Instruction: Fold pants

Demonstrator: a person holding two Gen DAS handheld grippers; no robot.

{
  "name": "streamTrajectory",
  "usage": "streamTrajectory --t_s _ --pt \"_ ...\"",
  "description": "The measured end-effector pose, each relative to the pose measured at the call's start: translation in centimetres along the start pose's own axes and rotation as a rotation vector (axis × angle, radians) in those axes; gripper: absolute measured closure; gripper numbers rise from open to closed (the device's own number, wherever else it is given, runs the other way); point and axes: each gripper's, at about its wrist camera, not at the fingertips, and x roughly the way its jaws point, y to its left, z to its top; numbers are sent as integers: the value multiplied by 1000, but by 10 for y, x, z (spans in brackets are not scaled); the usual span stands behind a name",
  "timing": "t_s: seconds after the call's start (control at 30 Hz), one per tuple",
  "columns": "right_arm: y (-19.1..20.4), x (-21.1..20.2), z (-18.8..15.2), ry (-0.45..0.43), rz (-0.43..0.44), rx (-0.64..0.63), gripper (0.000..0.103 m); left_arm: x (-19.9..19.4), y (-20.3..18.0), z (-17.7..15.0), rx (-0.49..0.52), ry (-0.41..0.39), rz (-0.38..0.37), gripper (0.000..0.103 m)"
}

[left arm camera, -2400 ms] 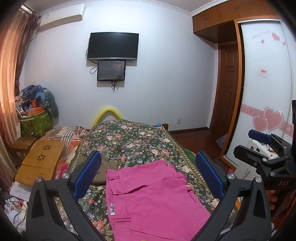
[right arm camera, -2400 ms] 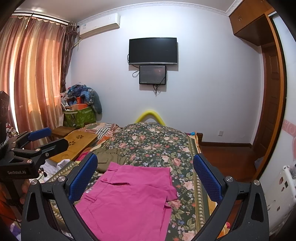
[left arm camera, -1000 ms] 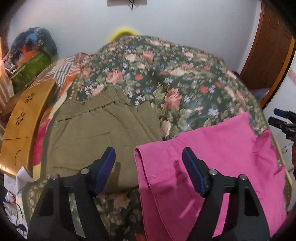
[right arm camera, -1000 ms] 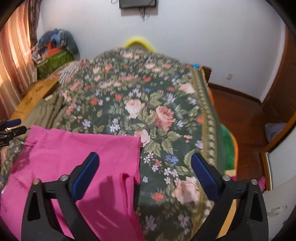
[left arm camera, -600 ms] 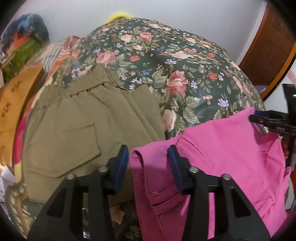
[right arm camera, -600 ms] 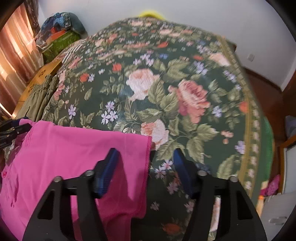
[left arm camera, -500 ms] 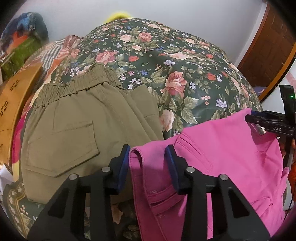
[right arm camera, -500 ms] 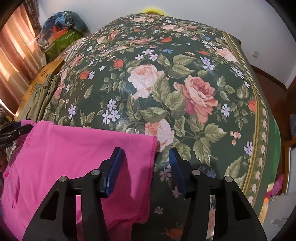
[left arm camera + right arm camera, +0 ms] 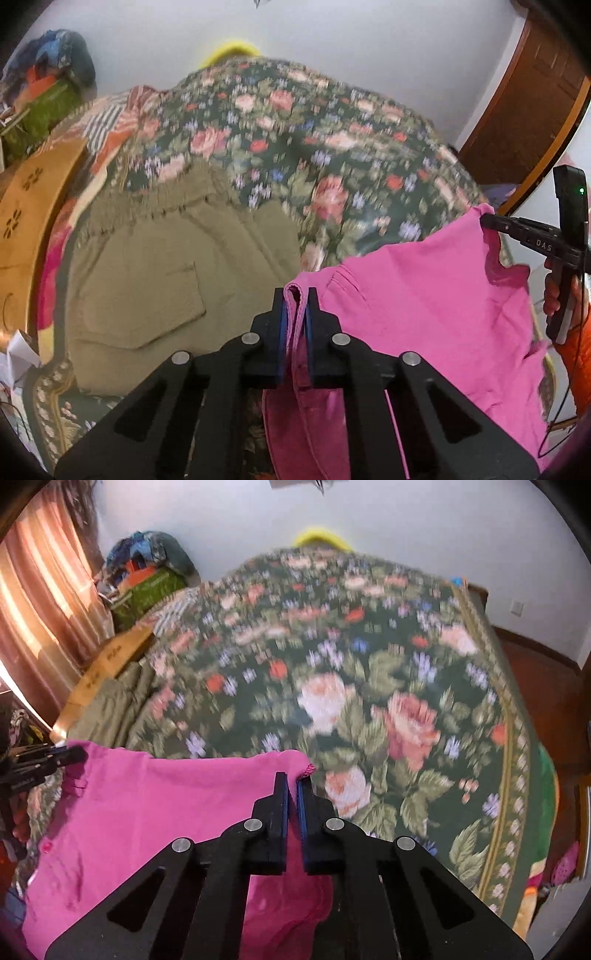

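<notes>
Pink pants (image 9: 424, 302) lie on the floral bedspread (image 9: 332, 155), both far corners pinched: left gripper (image 9: 296, 295) and right gripper (image 9: 291, 779) clamp cloth. Grasping looks complete; next, I'd judge, an even lift and fold-over.

Bedspread (image 9: 369, 686) beyond seems clear; olive pants (image 9: 155, 266) crowd left side.

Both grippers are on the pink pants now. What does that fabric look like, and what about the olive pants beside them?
Pink pants: matte woven cloth, probably light cotton; it drapes and bunches softly where the left gripper and right gripper pinch it, with a frayed corner by the right one. Olive pants: thicker-looking matte twill, likely cotton, with a gathered elastic waistband and a stitched patch pocket. Blur leaves the weave unclear.
</notes>
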Motion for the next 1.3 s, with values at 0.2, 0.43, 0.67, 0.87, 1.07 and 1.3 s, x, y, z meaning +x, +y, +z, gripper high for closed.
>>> streamTrajectory --t_s 0.2,0.43,0.67,0.87,1.07,1.3 --pt "10 -35 36 -132 -59 -25 99 -31 -11 36 29 -107 3 95" --pt "20 -79 61 -253 -55 -20 99 -65 -18 56 60 -199 -9 95" --pt "39 -112 31 -268 -19 -37 99 -84 -22 33 82 -167 -33 95" --pt "55 -144 -5 -263 13 -33 99 -108 -30 3 107 -156 -54 95" --pt "72 -172 -48 -267 31 -6 99 -136 -33 -28 135 -165 -61 95" --pt "81 -189 -98 -253 50 40 99 -161 -31 -74 158 -147 -50 95"
